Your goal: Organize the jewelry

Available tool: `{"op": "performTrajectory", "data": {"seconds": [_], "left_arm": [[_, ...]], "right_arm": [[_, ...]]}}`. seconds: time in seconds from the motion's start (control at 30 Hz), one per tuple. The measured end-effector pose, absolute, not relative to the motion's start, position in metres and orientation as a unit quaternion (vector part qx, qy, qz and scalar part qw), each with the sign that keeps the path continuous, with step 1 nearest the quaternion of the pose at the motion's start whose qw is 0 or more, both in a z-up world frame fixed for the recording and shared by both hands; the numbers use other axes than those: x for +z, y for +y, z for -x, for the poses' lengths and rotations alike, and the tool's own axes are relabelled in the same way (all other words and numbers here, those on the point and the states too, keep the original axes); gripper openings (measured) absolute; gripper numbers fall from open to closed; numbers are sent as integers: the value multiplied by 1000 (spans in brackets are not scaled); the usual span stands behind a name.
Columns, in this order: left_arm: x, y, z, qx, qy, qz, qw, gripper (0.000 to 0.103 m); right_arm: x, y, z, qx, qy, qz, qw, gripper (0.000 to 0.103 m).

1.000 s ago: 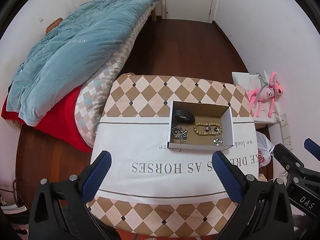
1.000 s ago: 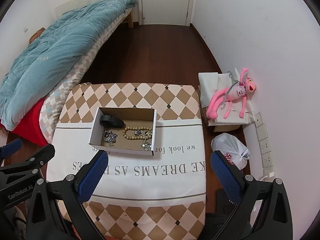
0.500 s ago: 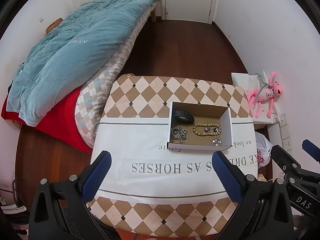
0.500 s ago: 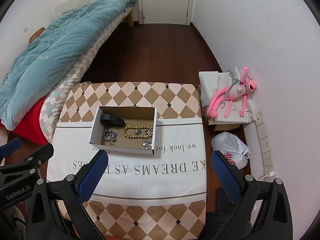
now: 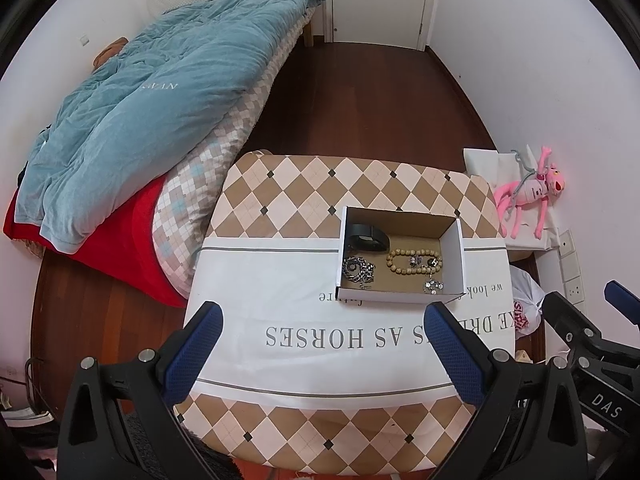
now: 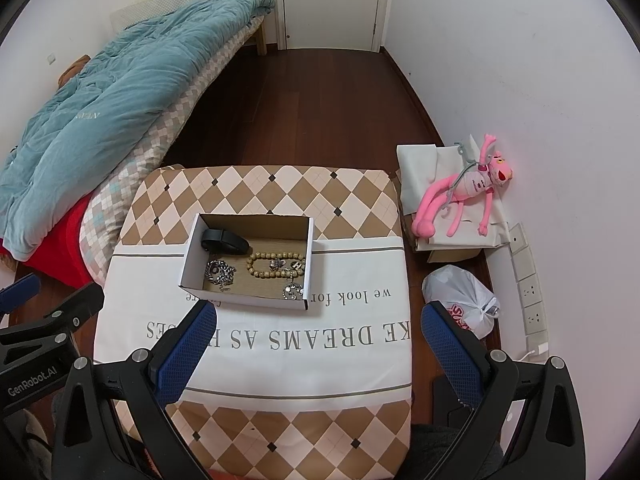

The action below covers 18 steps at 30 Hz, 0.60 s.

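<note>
A shallow white cardboard box (image 5: 454, 258) (image 6: 188, 258) sits on the cloth-covered table (image 5: 280, 320) (image 6: 360, 264). Inside lie a black band (image 5: 366, 236) (image 6: 224, 240), a wooden bead bracelet (image 5: 414, 262) (image 6: 276, 266), a silver chain (image 5: 358, 270) (image 6: 220, 272) and a small sparkly piece (image 5: 432, 286) (image 6: 293, 291). My left gripper (image 5: 322, 350) is open and empty, held above the table's near part. My right gripper (image 6: 318, 350) is open and empty, to the right of the left one. Both are well short of the box.
A bed with a teal duvet (image 5: 160, 112) (image 6: 112, 104) lies left of the table. A pink plush toy (image 5: 528, 196) (image 6: 464, 196) and a white plastic bag (image 6: 460, 300) sit by the right wall. Dark wooden floor (image 5: 360, 100) runs to a door at the back.
Both views have drifted slightly back and up, so the box looks a little smaller. Nothing in the box has moved. Both grippers stay open.
</note>
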<state>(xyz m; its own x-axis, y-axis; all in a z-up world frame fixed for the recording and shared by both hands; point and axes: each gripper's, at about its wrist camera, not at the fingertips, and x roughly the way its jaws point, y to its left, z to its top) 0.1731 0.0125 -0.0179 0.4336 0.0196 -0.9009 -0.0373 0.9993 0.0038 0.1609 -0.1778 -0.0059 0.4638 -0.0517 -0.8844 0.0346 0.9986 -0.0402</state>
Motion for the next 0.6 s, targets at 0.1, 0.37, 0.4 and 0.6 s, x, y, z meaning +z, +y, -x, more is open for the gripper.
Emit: {"op": "performTrajectory", "data": {"seconds": [0.1, 0.37, 0.4, 0.6], "left_arm": [[-18, 13, -172, 17, 532, 9, 846, 103], [-18, 13, -172, 15, 533, 11, 846, 103], [-18, 13, -172, 15, 533, 12, 846, 103], [-21, 13, -169, 14, 535, 12, 845, 103]], "right_arm": [[-6, -178, -161, -25, 518, 9, 855, 103], [-5, -177, -161, -26, 517, 8, 856, 103], [-5, -177, -161, -27, 517, 8, 856, 103], [-4, -176, -160, -26, 517, 10, 855, 103]]}}
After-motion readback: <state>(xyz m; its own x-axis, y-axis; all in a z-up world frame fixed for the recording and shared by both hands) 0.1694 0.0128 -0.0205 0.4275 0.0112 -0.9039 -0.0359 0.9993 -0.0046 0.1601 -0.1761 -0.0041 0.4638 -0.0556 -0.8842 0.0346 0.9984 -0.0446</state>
